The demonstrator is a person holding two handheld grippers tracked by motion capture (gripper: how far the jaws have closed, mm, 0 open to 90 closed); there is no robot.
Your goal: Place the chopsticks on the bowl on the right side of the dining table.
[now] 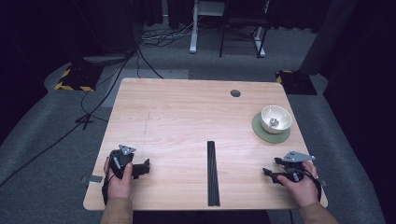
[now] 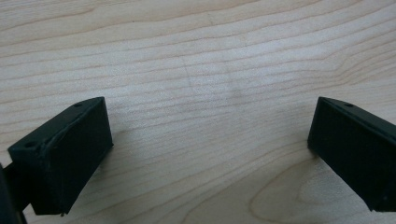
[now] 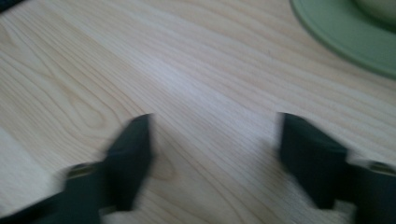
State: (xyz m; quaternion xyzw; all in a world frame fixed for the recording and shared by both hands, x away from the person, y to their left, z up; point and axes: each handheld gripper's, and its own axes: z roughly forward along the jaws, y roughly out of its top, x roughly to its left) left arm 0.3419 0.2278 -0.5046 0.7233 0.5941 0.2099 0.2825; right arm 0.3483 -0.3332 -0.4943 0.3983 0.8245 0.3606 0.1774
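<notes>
Currently both grippers sit low on the table (image 1: 187,112), left gripper (image 2: 210,140) and right gripper (image 3: 215,154) jaws wide and empty; white bowl (image 1: 276,118) on green saucer (image 3: 345,32) nearby could tip if clipped carelessly.

Lab – dark curtains, floor cables (image 1: 100,100) (hazard-taped stand feet (image 1: 74,79))

Grey carpet floor (image 1: 37,140), dim room, desk legs (image 1: 192,28) behind.
</notes>
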